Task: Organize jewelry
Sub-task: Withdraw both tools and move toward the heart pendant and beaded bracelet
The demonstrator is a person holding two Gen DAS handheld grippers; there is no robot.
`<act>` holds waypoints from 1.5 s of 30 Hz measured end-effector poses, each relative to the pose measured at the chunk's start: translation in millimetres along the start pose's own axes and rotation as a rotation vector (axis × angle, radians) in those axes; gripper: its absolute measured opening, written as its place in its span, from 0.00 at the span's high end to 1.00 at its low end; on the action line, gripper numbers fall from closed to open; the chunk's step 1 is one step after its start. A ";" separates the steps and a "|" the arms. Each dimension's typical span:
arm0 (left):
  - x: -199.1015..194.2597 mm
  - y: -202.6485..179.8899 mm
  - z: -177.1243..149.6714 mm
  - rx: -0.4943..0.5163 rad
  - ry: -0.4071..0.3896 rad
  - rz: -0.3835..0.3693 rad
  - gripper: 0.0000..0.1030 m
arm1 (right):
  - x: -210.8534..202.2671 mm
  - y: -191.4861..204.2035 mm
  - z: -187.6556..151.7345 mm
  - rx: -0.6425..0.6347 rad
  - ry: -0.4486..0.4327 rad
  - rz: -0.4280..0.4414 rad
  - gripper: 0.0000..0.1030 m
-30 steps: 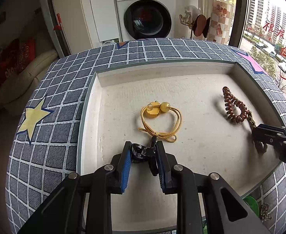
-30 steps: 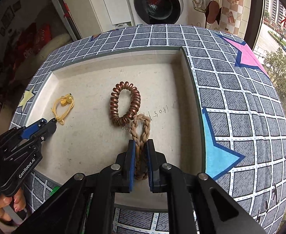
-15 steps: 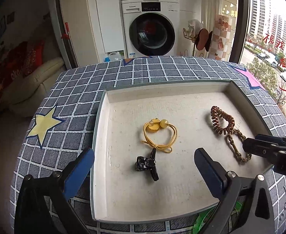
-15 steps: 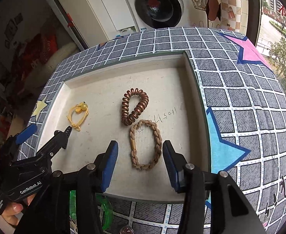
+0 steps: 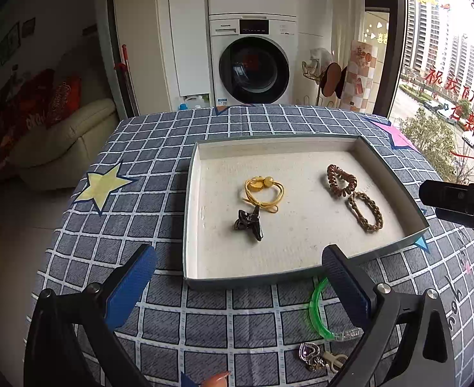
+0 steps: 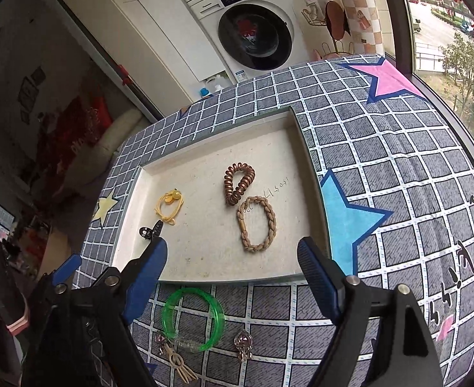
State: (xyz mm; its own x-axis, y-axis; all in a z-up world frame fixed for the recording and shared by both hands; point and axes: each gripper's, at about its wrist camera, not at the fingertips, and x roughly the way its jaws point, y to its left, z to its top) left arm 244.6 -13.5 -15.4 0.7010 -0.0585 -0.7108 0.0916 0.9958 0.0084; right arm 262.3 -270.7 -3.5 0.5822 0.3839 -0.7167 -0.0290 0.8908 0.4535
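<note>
Both your blue-padded grippers, left [image 5: 238, 277] and right [image 6: 232, 269], have just spread wide, empty; braided tan cord bracelet [image 6: 257, 224] lies flat in the shallow white tray [image 6: 230, 279], right of the glossy black claw clip [image 5: 249, 224].

A shallow white tray [image 5: 190, 213] holds four pieces, all lying flat. Left of centre in the left wrist view, a yellow cord tie with amber beads [image 5: 264, 190] touches a black claw clip [image 5: 249, 224] just below it. To the right, a copper spiral hair tie [image 5: 340, 180] meets a braided tan bracelet [image 5: 366, 211]. Below the tray lie a green bangle [image 6: 193, 317] and small charms [image 6: 243, 343].
</note>
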 end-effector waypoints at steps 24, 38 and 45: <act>-48.4 16.0 -91.4 -0.024 0.065 0.047 0.00 | -55.9 1.8 -83.6 -0.031 -0.004 -0.019 0.00; -46.8 3.6 -102.4 -0.007 0.113 -0.048 0.00 | -61.3 -4.5 -143.6 -0.089 0.105 -0.130 0.00; -28.9 -11.4 -100.0 0.061 0.142 -0.041 0.00 | -65.0 1.3 -168.7 -0.161 0.128 -0.193 0.00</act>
State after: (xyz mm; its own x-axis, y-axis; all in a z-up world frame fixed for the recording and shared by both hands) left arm 152.6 -16.1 -65.3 0.5894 -0.0841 -0.8034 0.1639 0.9863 0.0170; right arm 87.3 -253.5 -45.8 0.4821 0.2215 -0.8477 -0.0620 0.9737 0.2192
